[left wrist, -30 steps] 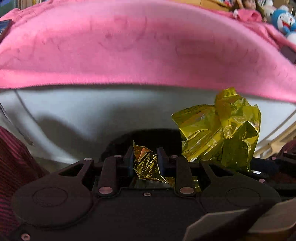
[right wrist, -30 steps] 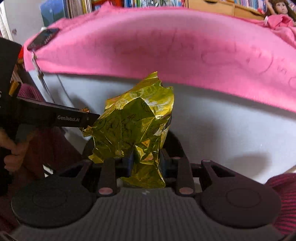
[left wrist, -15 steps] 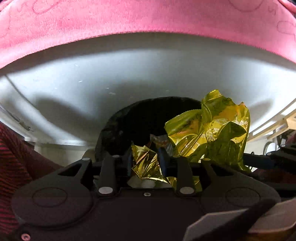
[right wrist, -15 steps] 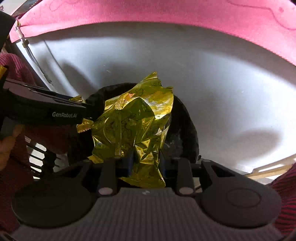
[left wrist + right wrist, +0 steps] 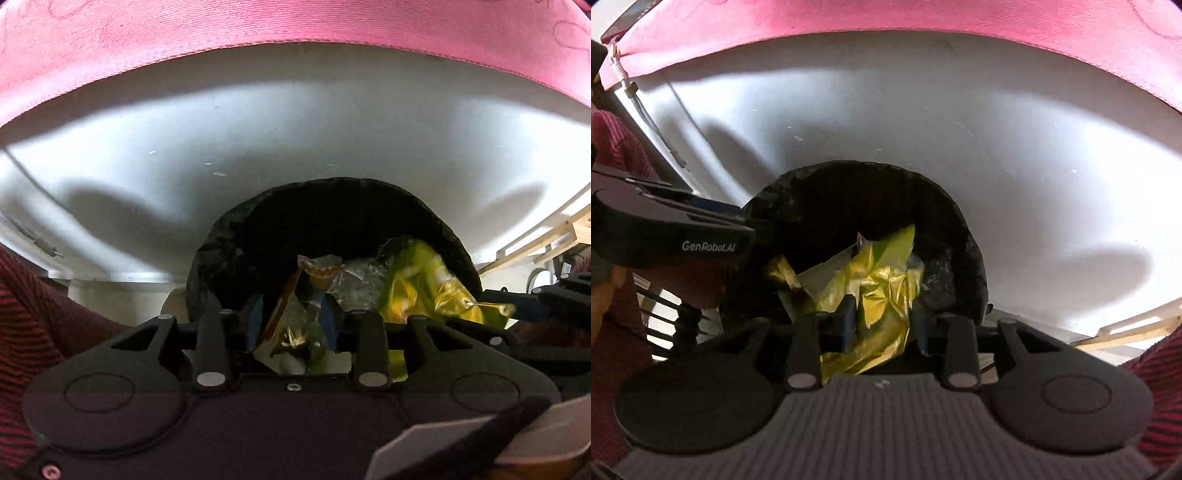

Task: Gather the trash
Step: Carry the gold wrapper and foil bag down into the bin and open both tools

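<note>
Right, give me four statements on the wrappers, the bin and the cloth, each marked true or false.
1. Both grippers hang over a black-lined bin. True.
2. The big gold wrapper lies on the pink cloth. False: it sits between the opening jaws of the right gripper, above the bin.
3. The left gripper has a small wrapper between its opening jaws. True.
4. The bin is empty. False: clear and coloured wrappers lie inside.
</note>
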### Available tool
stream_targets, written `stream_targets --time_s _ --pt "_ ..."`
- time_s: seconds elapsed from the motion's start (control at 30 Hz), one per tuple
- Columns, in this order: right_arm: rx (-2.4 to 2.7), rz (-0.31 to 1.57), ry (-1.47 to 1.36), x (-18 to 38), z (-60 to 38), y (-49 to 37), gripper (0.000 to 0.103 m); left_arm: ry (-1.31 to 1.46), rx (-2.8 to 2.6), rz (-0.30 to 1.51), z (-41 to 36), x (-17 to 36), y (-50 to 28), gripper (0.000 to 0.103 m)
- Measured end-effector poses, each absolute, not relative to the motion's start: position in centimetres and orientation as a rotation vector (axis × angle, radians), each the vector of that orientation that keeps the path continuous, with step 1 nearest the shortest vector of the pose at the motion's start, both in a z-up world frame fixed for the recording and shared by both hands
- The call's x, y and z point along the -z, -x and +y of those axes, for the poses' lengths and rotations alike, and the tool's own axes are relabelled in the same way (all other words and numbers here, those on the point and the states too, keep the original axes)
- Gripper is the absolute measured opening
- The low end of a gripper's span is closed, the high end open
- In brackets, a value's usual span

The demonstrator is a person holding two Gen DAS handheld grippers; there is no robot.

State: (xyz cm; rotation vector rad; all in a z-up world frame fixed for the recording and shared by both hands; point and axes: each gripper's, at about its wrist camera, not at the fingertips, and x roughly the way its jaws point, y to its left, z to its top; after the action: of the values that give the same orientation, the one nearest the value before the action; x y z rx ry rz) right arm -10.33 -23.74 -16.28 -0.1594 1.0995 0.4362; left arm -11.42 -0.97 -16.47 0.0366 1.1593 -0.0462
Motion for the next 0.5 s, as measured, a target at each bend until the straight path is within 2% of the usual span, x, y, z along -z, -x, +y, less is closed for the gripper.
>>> stream_targets --time_s 0.03,0.07,0.3,0.5 --pt "-0.437 1.098 0.157 16.29 -23.75 10.33 0.051 -0.035 0.047 1.159 -0.93 16.49 11.41 0.037" --pt "-0.437 1.095 0.155 16.21 -23.77 10.38 0.054 -0.034 0.046 1.158 -0.95 16.47 11.41 0.037" --pt "-0.446 1.073 0.139 15.86 -23.9 10.6 0.065 -0.034 0.049 1.144 -1.18 15.92 11.71 0.052" --pt "-0.448 1.058 0.131 15.73 -23.96 10.65 0.072 -0.039 0.061 1.142 -1.43 15.59 11.82 0.055"
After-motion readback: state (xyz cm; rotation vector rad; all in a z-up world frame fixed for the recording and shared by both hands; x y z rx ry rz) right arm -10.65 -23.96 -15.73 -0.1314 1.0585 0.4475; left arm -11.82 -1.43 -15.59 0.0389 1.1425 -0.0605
